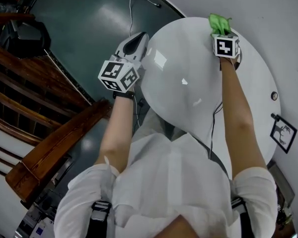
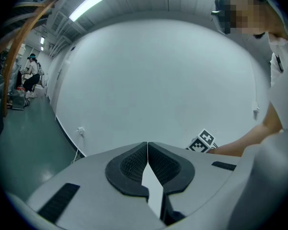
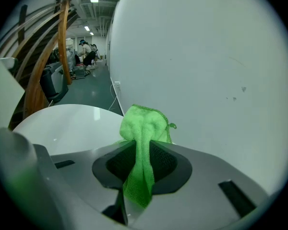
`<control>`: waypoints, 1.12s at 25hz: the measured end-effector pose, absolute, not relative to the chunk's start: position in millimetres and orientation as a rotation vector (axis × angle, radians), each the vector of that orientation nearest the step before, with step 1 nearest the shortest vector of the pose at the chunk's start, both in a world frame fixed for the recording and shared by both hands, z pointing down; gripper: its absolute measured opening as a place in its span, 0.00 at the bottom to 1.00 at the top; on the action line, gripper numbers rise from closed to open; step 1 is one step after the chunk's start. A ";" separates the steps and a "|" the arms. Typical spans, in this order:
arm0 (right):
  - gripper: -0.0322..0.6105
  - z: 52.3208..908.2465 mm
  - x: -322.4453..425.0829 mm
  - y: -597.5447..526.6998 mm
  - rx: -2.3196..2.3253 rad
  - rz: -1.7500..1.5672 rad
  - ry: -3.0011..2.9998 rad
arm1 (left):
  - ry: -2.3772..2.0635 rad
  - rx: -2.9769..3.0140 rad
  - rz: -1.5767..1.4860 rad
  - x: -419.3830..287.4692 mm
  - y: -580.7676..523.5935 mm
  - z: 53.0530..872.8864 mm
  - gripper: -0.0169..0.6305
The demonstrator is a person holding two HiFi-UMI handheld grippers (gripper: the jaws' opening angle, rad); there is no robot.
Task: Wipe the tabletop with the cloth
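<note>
Between your left claw (image 1: 135, 42) and right claw (image 1: 221, 29), the round glossy white tabletop (image 1: 181, 83) lies bare, so either can pass across it. Just beyond the right claw, the plain white wall (image 3: 206, 56) blocks you. Well left of the left claw, across dark green floor (image 1: 89, 24), stands a curved brown wooden railing (image 1: 49, 148).
</note>
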State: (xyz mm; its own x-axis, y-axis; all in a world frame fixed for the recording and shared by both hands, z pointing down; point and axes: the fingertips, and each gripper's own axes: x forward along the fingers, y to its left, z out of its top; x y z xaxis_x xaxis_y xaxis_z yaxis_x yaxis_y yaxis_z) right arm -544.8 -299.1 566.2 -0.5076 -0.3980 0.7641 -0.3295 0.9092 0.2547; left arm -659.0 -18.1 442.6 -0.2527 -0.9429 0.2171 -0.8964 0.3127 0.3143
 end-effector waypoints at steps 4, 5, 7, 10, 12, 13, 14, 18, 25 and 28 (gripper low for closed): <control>0.17 569.0 -576.6 -261.0 0.423 -0.120 -2.180 | -2.222 1.626 -0.181 -662.7 -1.8 448.6 0.05; 0.17 569.5 -584.4 -250.4 0.397 -0.121 -2.193 | -2.221 1.623 -0.181 -663.1 1.6 449.4 0.05; 0.17 570.1 -599.4 -227.6 0.343 -0.120 -2.223 | -2.220 1.616 -0.178 -663.4 8.4 451.3 0.05; 0.17 570.4 -619.0 -185.2 0.220 -0.156 -2.257 | -2.221 1.596 -0.176 -663.8 21.8 455.9 0.05; 0.17 570.6 -628.2 -151.0 0.125 -0.189 -2.278 | -2.222 1.582 -0.177 -663.4 32.5 458.7 0.05; 0.17 570.8 -631.3 -133.7 0.078 -0.205 -2.287 | -2.222 1.578 -0.177 -662.9 37.3 459.8 0.05; 0.17 571.3 -633.3 -117.1 0.032 -0.218 -2.294 | -2.222 1.574 -0.176 -662.3 41.1 460.9 0.05; 0.17 578.5 -631.1 -55.5 -0.153 -0.237 -2.311 | -2.220 1.560 -0.172 -659.1 50.1 469.0 0.05; 0.17 582.6 -598.9 24.1 -0.469 -0.291 -2.284 | -2.206 1.559 -0.169 -646.0 49.2 472.5 0.05; 0.17 581.8 -575.7 48.6 -0.636 -0.332 -2.246 | -2.198 1.561 -0.165 -639.4 46.5 470.6 0.05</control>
